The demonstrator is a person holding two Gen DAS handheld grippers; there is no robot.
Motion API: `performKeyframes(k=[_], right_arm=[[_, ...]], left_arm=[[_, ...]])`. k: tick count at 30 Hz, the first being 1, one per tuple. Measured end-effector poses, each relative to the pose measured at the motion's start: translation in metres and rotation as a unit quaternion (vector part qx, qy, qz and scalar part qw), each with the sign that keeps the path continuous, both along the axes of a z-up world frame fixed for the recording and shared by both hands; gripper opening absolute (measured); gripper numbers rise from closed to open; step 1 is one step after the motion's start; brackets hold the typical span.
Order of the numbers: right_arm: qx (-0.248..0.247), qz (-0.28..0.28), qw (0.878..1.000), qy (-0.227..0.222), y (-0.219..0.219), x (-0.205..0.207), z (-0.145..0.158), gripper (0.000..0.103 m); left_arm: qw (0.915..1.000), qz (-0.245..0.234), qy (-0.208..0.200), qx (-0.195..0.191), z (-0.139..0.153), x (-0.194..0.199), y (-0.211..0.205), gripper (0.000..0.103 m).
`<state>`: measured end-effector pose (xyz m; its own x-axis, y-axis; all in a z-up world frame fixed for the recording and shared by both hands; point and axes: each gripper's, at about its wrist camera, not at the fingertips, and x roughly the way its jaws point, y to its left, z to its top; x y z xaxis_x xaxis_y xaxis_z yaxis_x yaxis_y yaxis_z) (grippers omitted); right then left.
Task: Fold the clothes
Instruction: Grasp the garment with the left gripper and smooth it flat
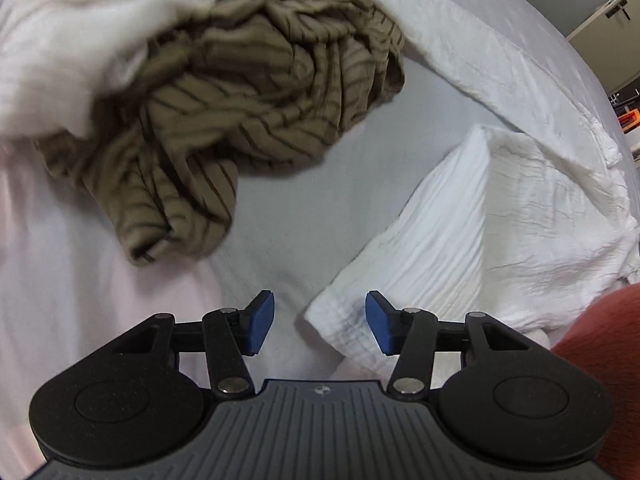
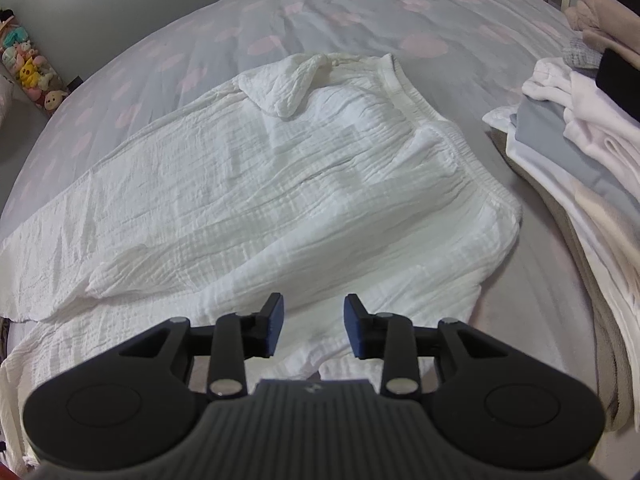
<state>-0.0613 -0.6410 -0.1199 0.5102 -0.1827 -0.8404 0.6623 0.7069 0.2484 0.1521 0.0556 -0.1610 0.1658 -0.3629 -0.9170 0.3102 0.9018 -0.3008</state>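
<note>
Left gripper (image 1: 320, 322) open above white garment (image 1: 472, 216) corner.

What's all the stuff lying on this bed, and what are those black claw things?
White crinkled garment: one, white, spread flat mid-bed.
Striped garment: one, brown with dark stripes, crumpled beyond the white one.
Folded stack: one pile, white, grey and beige, right edge.
Bedsheet: one, grey with pink spots, beneath everything.
Plush toys: several, mixed colours, far left by the wall.
Left gripper: one, black with blue pads, open, over a white corner.
Right gripper: one, same, open, empty.
</note>
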Motion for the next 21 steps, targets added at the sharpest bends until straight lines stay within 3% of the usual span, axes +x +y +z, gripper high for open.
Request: performKeyframes(k=[1, 2, 3, 6, 9, 15, 18, 21], right_arm=[[0.0, -0.001, 1.0, -0.001, 0.0, 0.0, 0.0, 0.037], [0.0, -0.001, 1.0, -0.001, 0.0, 0.0, 0.0, 0.037], [0.0, 0.0, 1.0, 0.0, 0.0, 0.001, 0.0, 0.037], [-0.001, 0.001, 1.0, 0.001, 0.0, 0.001, 0.0, 0.038], [0.001, -0.001, 1.0, -0.001, -0.001, -0.001, -0.001, 0.038], [0.007, -0.005, 1.0, 0.0, -0.004, 0.0, -0.005, 0.038], [0.01, -0.009, 1.0, -0.002, -0.005, 0.0, -0.005, 0.038], [0.017, -0.02, 1.0, -0.01, -0.009, -0.004, -0.006, 0.038]], left_arm=[[1.0, 0.005, -0.003, -0.003, -0.001, 0.0, 0.0, 0.034], [0.9999, 0.009, -0.002, -0.01, -0.001, 0.0, 0.001, 0.006], [0.9998, 0.009, -0.004, -0.016, 0.002, 0.001, 0.001, 0.004], [0.9991, -0.005, -0.038, -0.015, 0.026, -0.002, -0.001, 0.003], [0.9958, -0.01, -0.091, -0.009, 0.069, 0.0, 0.003, 0.003], [0.9815, -0.006, -0.187, 0.039, 0.147, 0.026, 0.003, 0.003], [0.977, -0.005, -0.199, 0.076, 0.163, 0.054, -0.002, 0.003], [0.9725, -0.014, -0.199, 0.121, 0.159, 0.081, -0.013, 0.003]])
